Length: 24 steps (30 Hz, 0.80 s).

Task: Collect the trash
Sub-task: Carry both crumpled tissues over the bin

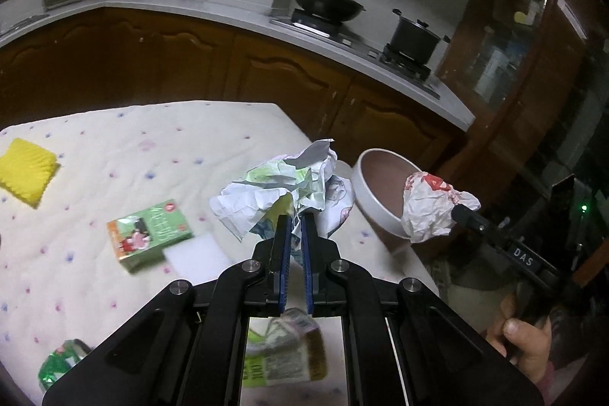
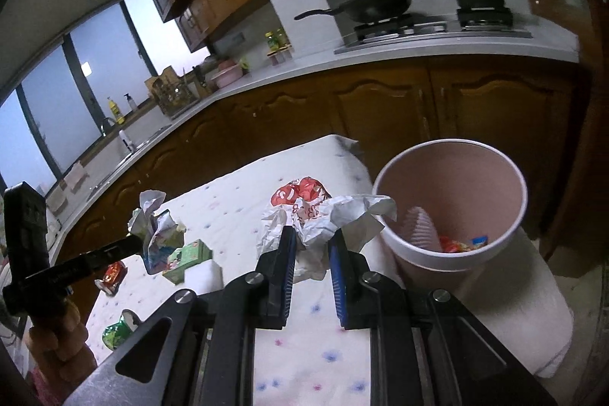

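Observation:
My left gripper (image 1: pixel 296 220) is shut on a crumpled printed paper wad (image 1: pixel 281 186), held above the dotted tablecloth (image 1: pixel 114 147). That same paper wad (image 2: pixel 154 223) shows at the left of the right wrist view. My right gripper (image 2: pixel 312 238) is shut on a crumpled white-and-red wrapper (image 2: pixel 316 212) beside the rim of the pink trash bin (image 2: pixel 456 177). In the left wrist view this wrapper (image 1: pixel 430 208) hangs over the bin's (image 1: pixel 377 177) edge. The bin holds several scraps.
On the cloth lie a green carton (image 1: pixel 150 234), a white sponge block (image 1: pixel 196 255), a yellow sponge (image 1: pixel 24 172), a green foil wrapper (image 1: pixel 61 364) and a red wrapper (image 2: pixel 114 274). A counter with a wok (image 1: pixel 327 2) and pot (image 1: pixel 415 37) runs behind. A hand (image 1: pixel 525 341) holds the right gripper.

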Tool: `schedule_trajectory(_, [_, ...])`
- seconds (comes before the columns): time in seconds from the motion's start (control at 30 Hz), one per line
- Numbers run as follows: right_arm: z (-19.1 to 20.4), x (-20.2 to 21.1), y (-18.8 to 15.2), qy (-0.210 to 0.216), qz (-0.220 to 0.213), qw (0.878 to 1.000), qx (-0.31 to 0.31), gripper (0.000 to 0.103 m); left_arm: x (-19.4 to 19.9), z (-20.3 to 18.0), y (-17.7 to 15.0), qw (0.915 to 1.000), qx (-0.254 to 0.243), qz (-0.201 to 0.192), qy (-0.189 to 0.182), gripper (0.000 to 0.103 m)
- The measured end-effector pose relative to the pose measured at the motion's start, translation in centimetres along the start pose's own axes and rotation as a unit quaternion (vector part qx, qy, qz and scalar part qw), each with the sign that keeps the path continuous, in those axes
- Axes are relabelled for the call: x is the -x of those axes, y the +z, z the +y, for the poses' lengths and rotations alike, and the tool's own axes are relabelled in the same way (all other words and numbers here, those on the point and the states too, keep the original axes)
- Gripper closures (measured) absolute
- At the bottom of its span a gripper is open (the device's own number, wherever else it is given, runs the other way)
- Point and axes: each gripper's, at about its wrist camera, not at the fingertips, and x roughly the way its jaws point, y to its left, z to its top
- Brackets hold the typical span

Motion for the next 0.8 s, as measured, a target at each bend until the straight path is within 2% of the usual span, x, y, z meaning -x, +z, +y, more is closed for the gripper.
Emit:
schedule_trajectory(0.5, [-4.4,2.0,1.0,-0.025,-0.024,0.999,-0.03,0.085,-3.0,-4.3,1.2,0.9991,-0.03,0.012,-0.029,0.098])
schedule_trajectory(0.8, [-6.5,2.2,1.7,-0.042,-0.03,0.998,-0.039,0.085,-6.5,-7.0,2.2,0.9972,-0.038,0.033,-0.056,0.098])
